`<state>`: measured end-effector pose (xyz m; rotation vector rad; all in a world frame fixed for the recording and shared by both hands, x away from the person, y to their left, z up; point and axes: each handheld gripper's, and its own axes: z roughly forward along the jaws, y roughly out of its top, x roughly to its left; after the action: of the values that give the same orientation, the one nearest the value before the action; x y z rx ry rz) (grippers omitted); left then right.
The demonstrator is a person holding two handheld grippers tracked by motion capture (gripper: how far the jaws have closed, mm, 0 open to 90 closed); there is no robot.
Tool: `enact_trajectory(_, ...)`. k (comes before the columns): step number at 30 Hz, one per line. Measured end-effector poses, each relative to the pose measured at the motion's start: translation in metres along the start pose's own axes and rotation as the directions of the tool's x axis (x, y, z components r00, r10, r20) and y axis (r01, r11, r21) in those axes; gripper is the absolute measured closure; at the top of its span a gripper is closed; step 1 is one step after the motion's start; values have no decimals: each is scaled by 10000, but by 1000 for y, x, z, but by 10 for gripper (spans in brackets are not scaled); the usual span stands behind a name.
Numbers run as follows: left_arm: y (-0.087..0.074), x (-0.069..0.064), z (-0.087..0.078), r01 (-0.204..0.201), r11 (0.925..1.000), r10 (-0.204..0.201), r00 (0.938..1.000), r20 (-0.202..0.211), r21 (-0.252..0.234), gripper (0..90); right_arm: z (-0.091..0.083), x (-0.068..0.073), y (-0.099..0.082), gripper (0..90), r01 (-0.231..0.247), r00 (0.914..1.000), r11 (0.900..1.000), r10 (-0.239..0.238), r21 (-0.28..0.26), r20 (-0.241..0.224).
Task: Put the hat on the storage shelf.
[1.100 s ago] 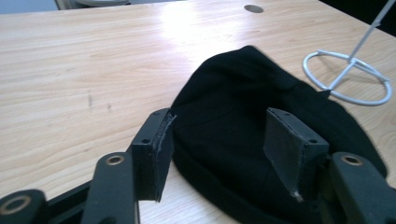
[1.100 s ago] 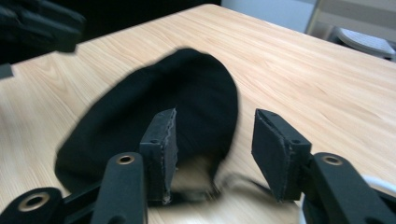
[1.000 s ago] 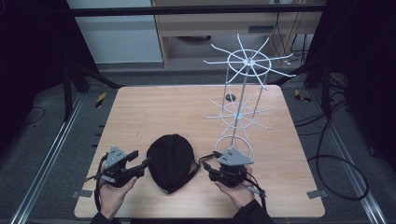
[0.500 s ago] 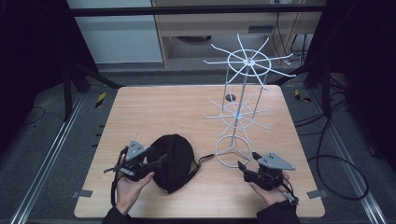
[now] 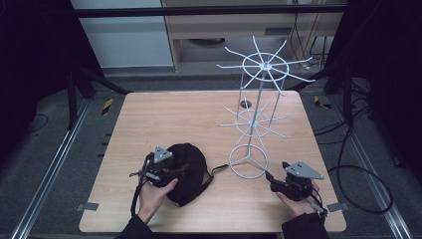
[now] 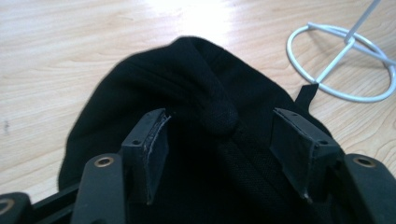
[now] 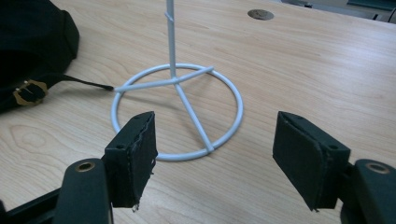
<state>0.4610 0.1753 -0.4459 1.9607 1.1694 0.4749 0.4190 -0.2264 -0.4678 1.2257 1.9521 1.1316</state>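
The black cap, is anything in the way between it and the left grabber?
No. The left gripper is already right over the black cap, its open jaws standing either side of a raised fold of fabric. The white wire rack stands off to the side, and the right gripper faces its ring base.

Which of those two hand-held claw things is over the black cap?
The left gripper: its open fingers straddle the black cap. The right gripper sits apart, open, facing the white wire rack's ring base.

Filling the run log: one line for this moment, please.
left gripper: open over black fabric cap | right gripper: open, facing white wire rack's ring base | light wooden table
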Motion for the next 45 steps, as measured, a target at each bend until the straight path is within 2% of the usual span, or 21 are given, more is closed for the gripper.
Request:
enact_trajectory(7, -3, -2, 9, 25, 9994, -22, 10000, -90, 339, 410, 4, -1, -3, 305, 119, 9999, 9996, -117, 262, -80)
enact_trajectory(10, -5, -2, 13, 296, 9984, -290, 9995, -137, 471, 453, 7, -1, -4, 311, 14, 9996, 9991, -2, 418, -279)
enact_trajectory(12, -6, -1, 14, 441, 9974, -437, 9990, -92, 577, 511, 8, -2, -5, 320, 36, 9997, 9987, -23, 510, -263)
enact_trajectory(15, -6, 0, 14, 560, 9964, -552, 9984, -146, 642, 647, 8, -3, -5, 326, 8, 9996, 9987, 7, 516, -279)
enact_trajectory(20, -7, 6, 10, 821, 9952, -806, 9963, -295, 536, 802, 8, -3, -6, 333, -53, 9995, 9983, 71, 578, -309)
enact_trajectory(26, -4, 14, -5, 936, 9956, -935, 9955, -141, 77, 844, 9, -3, -6, 338, 0, 9994, 9979, 22, 655, -341)
enact_trajectory(28, -3, 15, -12, 931, 9954, -929, 9956, 65, -215, 846, 9, -4, -6, 339, -16, 9994, 9980, 38, 628, -347)
enact_trajectory(32, 0, 16, -28, 682, 9950, -659, 9973, 330, -732, 848, 8, -5, -7, 339, -23, 9995, 9980, 43, 629, -314)
enact_trajectory(34, 1, 16, -37, 516, 9925, -457, 9975, 544, -1106, 848, 8, -5, -7, 339, -53, 9995, 9980, 73, 630, -319)
enact_trajectory(38, 4, 18, -55, 325, 9820, -179, 9967, 796, -1861, 848, 8, -5, -7, 338, -44, 9996, 9980, 62, 628, -284)
enact_trajectory(43, 10, 21, -76, 454, 9664, -240, 9959, 870, -2531, 847, 8, -7, -7, 334, -42, 9997, 9984, 56, 566, -250)
enact_trajectory(45, 12, 23, -85, 508, 9572, -258, 9955, 908, -2849, 847, 8, -7, -7, 333, -48, 9996, 9985, 63, 554, -263)
